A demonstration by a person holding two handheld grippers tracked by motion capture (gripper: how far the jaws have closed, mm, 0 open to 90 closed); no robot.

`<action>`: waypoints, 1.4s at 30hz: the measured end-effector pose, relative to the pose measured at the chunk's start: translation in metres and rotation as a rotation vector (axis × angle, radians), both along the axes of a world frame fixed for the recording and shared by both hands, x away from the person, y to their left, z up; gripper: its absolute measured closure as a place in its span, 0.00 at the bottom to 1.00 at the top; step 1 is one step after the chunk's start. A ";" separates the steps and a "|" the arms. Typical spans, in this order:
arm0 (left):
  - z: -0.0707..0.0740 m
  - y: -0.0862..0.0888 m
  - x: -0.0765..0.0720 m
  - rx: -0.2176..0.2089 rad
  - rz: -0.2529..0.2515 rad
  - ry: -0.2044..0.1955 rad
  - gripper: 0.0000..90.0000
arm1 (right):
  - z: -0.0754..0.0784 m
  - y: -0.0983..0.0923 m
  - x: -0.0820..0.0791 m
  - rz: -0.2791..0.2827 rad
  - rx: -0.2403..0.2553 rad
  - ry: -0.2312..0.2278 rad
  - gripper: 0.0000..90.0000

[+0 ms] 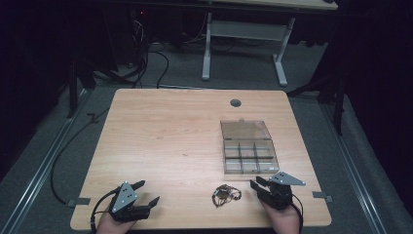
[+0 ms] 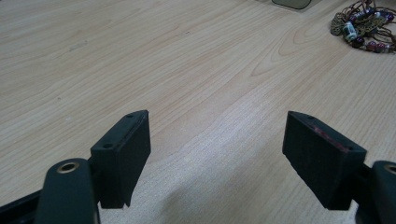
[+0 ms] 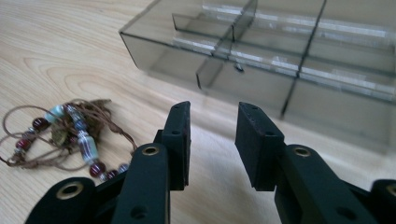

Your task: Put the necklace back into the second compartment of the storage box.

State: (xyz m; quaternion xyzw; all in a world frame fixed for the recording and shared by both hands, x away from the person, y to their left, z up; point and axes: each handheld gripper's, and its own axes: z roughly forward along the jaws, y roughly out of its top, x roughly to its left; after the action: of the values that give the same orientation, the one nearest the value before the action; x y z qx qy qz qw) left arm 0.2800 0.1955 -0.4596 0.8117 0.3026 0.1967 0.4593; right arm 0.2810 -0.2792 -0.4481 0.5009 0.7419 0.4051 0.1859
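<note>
Work in hand: we judge it to be lifting the beaded cord bracelet [image 1: 225,195] into the clear compartment box [image 1: 249,157]
Bracelet: we see it lying in a loose tangle on the wooden table [image 1: 165,141] near the front edge, just left of the right gripper [image 1: 259,184] and just in front of the box, touching neither
Box: its lid is swung open and lies flat behind the tray; the compartments look empty to us
Right gripper: jaws part open with a narrow gap, nothing between them, pointing past the bracelet toward the box wall
Left gripper: we see the left gripper [image 1: 145,191] at the table's near left corner, well apart from the bracelet, jaws spread wide over bare wood, holding nothing
Doing it well: we would turn the right gripper left toward the tangle, come down over the thickest knot of beads and cord, and close on several strands at once so no loop trails and snags on the box rim
Right gripper view: we make out the dark red and pale glass beads [image 3: 88,145], the brown cord and the box dividers [image 3: 299,60]
Left gripper view: it shows its own wide jaws and the bracelet [image 2: 362,25] far off at the upper right
High view: it gives us the whole layout, with the bracelet as a small dark tangle
</note>
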 end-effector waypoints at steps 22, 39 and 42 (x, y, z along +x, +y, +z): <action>0.000 -0.001 0.000 0.006 -0.028 0.015 0.26 | 0.007 0.034 -0.004 0.132 -0.004 -0.028 0.85; 0.000 -0.001 0.000 0.007 -0.032 0.016 0.27 | -0.001 0.090 -0.002 0.277 -0.064 0.025 1.00; 0.000 -0.001 0.000 0.006 -0.031 0.015 0.27 | -0.001 0.088 -0.003 0.274 -0.064 0.024 1.00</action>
State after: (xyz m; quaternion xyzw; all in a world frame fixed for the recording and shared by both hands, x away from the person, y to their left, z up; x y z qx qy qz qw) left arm 0.2803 0.1946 -0.4598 0.8191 0.2929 0.1845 0.4574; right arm 0.2783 -0.1908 -0.4495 0.3936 0.8181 0.3967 0.1357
